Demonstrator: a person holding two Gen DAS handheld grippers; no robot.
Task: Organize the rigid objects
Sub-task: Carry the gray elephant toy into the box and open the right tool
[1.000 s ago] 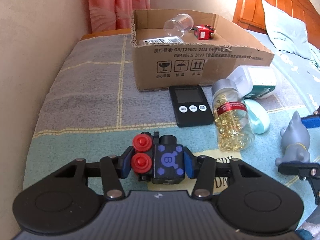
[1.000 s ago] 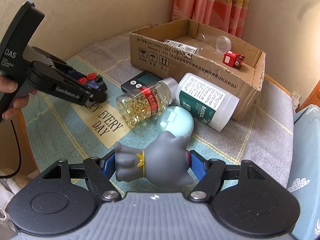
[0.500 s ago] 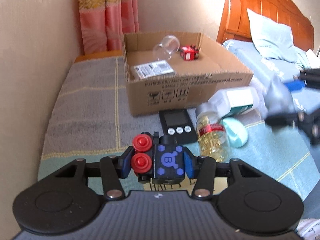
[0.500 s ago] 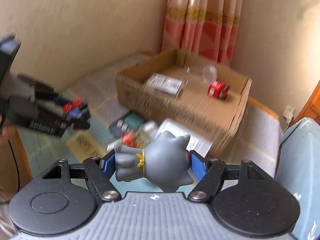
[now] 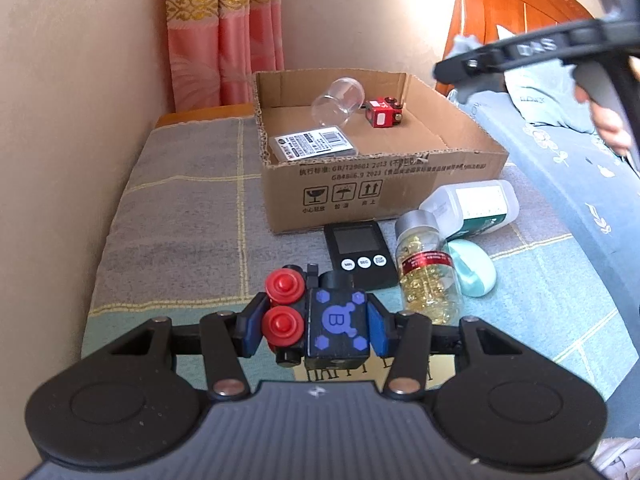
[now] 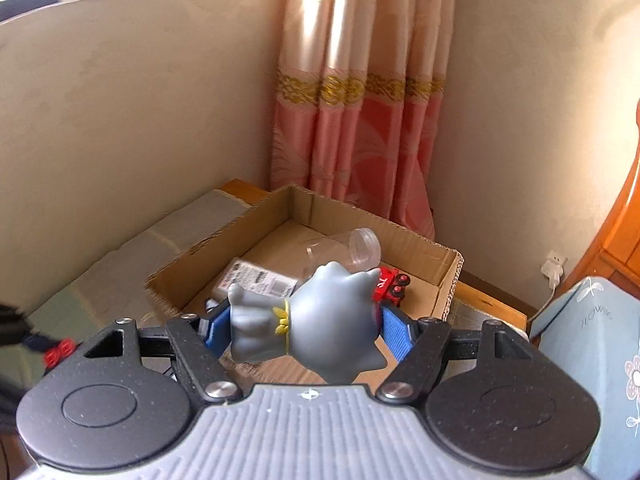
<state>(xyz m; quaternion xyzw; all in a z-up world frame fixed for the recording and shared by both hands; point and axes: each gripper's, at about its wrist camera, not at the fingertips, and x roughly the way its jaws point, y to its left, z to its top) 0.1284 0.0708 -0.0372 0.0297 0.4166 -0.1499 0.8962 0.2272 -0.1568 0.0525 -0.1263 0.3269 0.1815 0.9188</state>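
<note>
My left gripper is shut on a black toy block with blue marks and red wheels, held above the bed. My right gripper is shut on a grey animal figure, held high near the open cardboard box. The box holds a clear plastic jar, a red toy car and a flat labelled pack. The right gripper's body shows blurred in the left wrist view, above the box's right side.
On the bed in front of the box lie a black timer, a bottle of yellow capsules, a white bottle and a pale green oval case. A wall runs along the left, curtains behind, a wooden headboard at right.
My right gripper has lifted the grey figure up and over toward the box. My left gripper has risen with the toy block and sees more of the box's inside.
</note>
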